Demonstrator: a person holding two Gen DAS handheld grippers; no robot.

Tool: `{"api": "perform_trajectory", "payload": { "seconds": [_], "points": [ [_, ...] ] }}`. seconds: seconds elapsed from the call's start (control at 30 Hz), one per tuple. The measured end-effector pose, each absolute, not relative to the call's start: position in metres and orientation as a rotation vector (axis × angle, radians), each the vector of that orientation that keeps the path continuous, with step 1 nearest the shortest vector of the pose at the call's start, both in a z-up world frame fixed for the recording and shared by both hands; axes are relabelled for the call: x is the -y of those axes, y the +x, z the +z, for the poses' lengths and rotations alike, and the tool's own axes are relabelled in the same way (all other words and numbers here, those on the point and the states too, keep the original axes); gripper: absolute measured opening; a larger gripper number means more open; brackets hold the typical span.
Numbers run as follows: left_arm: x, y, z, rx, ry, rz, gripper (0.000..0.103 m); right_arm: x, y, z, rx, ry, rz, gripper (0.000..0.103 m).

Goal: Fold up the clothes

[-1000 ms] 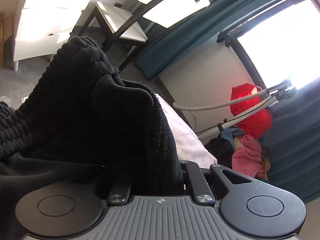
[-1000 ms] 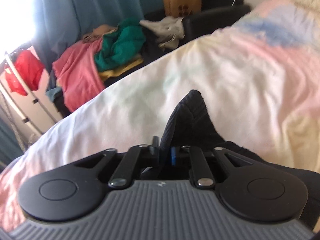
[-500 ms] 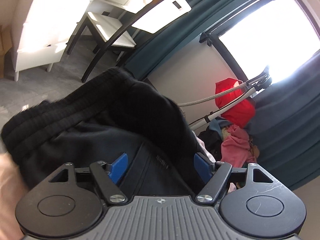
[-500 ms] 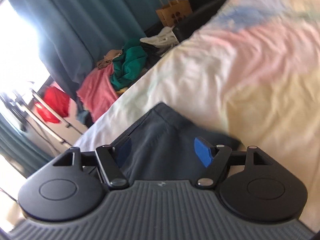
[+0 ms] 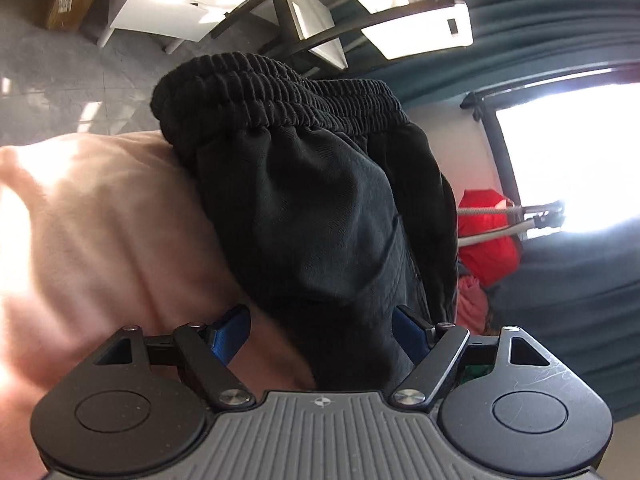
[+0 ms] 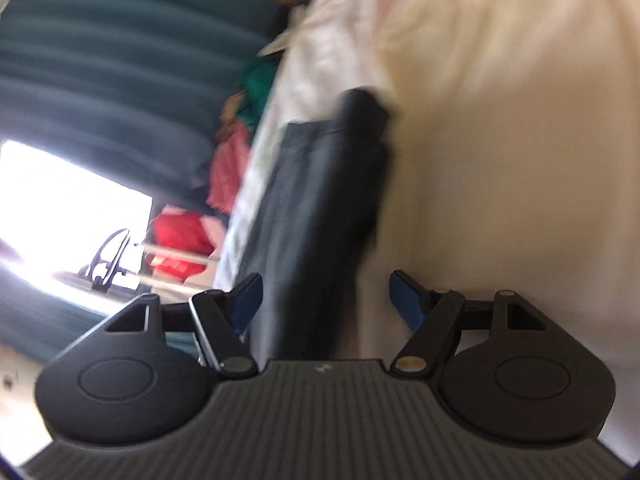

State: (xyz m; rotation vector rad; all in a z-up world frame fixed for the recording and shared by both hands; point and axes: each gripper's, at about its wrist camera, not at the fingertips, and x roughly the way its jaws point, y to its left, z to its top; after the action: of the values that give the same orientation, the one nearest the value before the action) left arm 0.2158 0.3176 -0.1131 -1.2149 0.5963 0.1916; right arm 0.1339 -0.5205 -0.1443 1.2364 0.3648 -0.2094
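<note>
Black pants (image 5: 320, 208) with a ribbed elastic waistband lie folded on the pale bed cover (image 5: 100, 232). My left gripper (image 5: 320, 330) is open, its blue pads apart on either side of the cloth's near end, gripping nothing. In the blurred right wrist view the same black pants (image 6: 320, 208) lie as a long strip on the bed cover (image 6: 500, 160). My right gripper (image 6: 324, 296) is open just above their near end.
A pile of red, pink and green clothes (image 6: 236, 152) sits past the bed by teal curtains (image 6: 100, 60). A red garment (image 5: 486, 236) hangs on a rack near the bright window. White furniture and a dark-legged chair (image 5: 304, 12) stand on the grey floor.
Both grippers opened and let go of the black pants, which now lie on the bed. Both have pulled back and turned; the right view is blurred by motion.
</note>
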Motion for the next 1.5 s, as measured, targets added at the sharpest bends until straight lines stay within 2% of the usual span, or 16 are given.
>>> {"api": "perform_trajectory", "payload": {
  "seconds": [0.07, 0.1, 0.13, 0.17, 0.2, 0.27, 0.33, 0.4, 0.67, 0.97, 1.13, 1.37, 1.5],
  "points": [
    [-0.321, 0.228, -0.115, -0.563, -1.228, 0.204, 0.075, 0.521, 0.153, -0.140, -0.355, 1.194, -0.196, 0.072],
    [-0.323, 0.234, -0.114, -0.552, -1.212, 0.224, 0.063, 0.521, 0.162, -0.139, -0.363, 1.181, -0.208, 0.069],
    [-0.324, 0.240, -0.113, -0.545, -1.204, 0.250, 0.058, 0.522, 0.171, -0.138, -0.383, 1.176, -0.236, 0.065],
    [-0.326, 0.242, -0.115, -0.534, -1.223, 0.272, 0.050, 0.523, 0.178, -0.137, -0.396, 1.164, -0.271, 0.060],
    [-0.327, 0.244, -0.117, -0.520, -1.246, 0.291, 0.041, 0.522, 0.183, -0.135, -0.403, 1.142, -0.315, 0.041],
    [-0.327, 0.243, -0.115, -0.501, -1.246, 0.327, 0.026, 0.521, 0.185, -0.131, -0.421, 1.116, -0.371, 0.023],
    [-0.326, 0.242, -0.104, -0.488, -1.228, 0.326, 0.017, 0.519, 0.181, -0.122, -0.418, 1.099, -0.391, 0.017],
    [-0.329, 0.239, -0.090, -0.478, -1.212, 0.318, 0.015, 0.518, 0.174, -0.111, -0.407, 1.088, -0.400, 0.012],
    [-0.352, 0.207, -0.024, -0.483, -1.125, 0.239, 0.007, 0.513, 0.118, -0.077, -0.388, 1.107, -0.412, 0.010],
    [-0.384, 0.085, 0.017, -0.539, -1.090, 0.232, 0.007, 0.498, 0.020, -0.065, -0.398, 1.160, -0.401, 0.010],
    [-0.403, 0.018, 0.019, -0.565, -1.117, 0.223, 0.007, 0.498, -0.015, -0.067, -0.387, 1.176, -0.363, 0.010],
    [-0.410, -0.014, -0.030, -0.623, -1.098, 0.232, 0.009, 0.506, -0.031, -0.103, -0.455, 1.234, -0.373, 0.010],
    [-0.412, -0.027, -0.054, -0.609, -1.123, 0.214, 0.013, 0.513, -0.041, -0.117, -0.444, 1.273, -0.378, 0.010]
  ]
}}
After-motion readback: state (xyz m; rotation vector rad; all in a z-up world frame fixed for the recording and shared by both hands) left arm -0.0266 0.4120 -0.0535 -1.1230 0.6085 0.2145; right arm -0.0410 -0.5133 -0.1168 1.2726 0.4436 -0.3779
